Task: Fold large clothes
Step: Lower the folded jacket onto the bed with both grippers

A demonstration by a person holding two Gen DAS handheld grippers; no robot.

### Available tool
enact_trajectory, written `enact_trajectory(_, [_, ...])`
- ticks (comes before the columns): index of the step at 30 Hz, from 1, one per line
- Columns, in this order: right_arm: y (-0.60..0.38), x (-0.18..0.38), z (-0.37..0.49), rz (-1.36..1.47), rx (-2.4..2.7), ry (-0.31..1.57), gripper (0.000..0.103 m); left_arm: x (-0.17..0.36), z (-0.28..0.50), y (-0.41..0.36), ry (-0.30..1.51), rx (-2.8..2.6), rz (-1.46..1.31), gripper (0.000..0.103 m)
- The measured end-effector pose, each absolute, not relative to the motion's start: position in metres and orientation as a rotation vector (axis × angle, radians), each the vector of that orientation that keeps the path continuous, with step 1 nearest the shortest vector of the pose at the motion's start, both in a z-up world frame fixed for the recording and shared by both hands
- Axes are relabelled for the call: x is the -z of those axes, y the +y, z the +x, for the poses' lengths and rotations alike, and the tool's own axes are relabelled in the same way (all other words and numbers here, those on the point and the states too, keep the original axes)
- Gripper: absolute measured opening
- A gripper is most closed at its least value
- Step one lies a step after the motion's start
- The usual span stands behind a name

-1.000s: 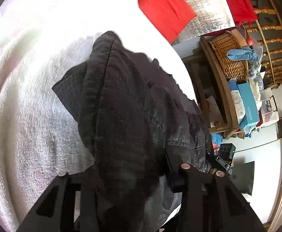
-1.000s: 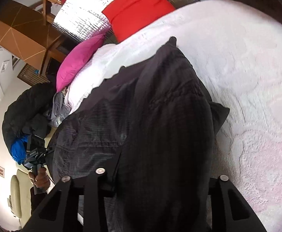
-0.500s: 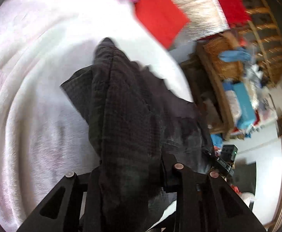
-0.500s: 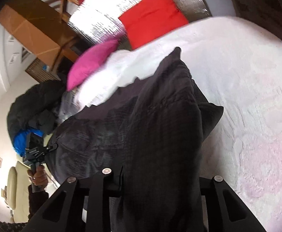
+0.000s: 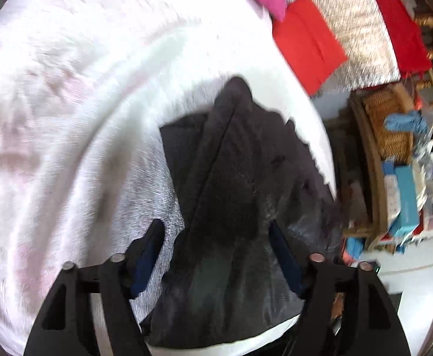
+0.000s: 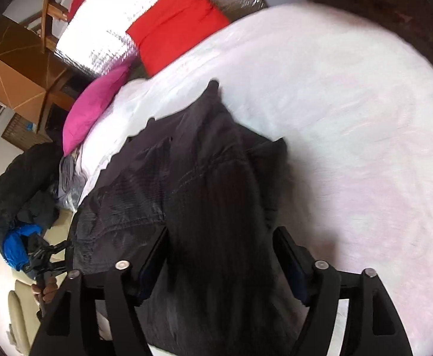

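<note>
A dark grey checked garment [image 5: 234, 178] lies bunched in a long fold on the white bedcover [image 5: 68, 118]. My left gripper [image 5: 215, 228] straddles its near end; the jaws are opening, and a strip of bedcover shows between the left finger [image 5: 151, 243] and the cloth, so nothing is pinched. In the right wrist view the same garment [image 6: 204, 178] runs away from my right gripper [image 6: 221, 234], whose jaws are also opening with the thick fold lying loose between them. Both views are blurred by motion.
A red cushion [image 6: 181, 17] and a pink cushion [image 6: 94, 103] sit at the head of the bed by a silver foil sheet [image 5: 350, 23]. A wooden shelf with a wicker basket [image 5: 388, 124] and boxes stands past the bed's edge. Dark clothes [image 6: 17, 184] are heaped beside the bed.
Both grippers went from shut on the garment's fold to wide apart, letting the cloth drop onto the bed. Both views shifted, and the pink cushion came into the left wrist view.
</note>
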State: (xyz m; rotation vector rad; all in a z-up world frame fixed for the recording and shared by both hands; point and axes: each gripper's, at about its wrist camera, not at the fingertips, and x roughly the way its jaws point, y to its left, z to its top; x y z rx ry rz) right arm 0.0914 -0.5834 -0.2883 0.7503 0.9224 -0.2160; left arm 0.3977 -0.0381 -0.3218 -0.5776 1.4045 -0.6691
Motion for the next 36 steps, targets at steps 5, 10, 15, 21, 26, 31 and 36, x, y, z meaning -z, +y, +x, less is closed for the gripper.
enact_trajectory(5, [-0.588,0.295,0.059,0.845,0.232,0.935,0.079,0.320,0.370,-0.021,1.392,0.663,-0.616,0.079])
enact_trajectory(10, [-0.584,0.308,0.048,0.897,0.201,0.939,0.076,0.326,0.346,-0.012,1.395,0.643,-0.595,0.063])
enact_trajectory(15, [-0.555,0.291,0.043,0.709,0.260,0.887,0.046,0.321,0.327,-0.017,1.321,0.604,-0.491,0.033])
enact_trajectory(21, [-0.546,0.282,0.038,0.622,0.312,0.855,0.039,0.336,0.329,-0.011,1.336,0.571,-0.462,0.028])
enact_trajectory(26, [-0.554,0.288,0.038,0.697,0.305,0.869,0.047,0.334,0.325,-0.007,1.340,0.553,-0.483,0.034])
enact_trajectory(31, [-0.552,0.269,0.015,0.766,0.321,0.772,0.078,0.314,0.295,-0.003,1.280,0.386,-0.382,0.069])
enact_trajectory(36, [-0.524,0.246,-0.009,0.656,0.391,0.720,0.079,0.274,0.243,0.004,1.072,0.218,-0.247,0.078])
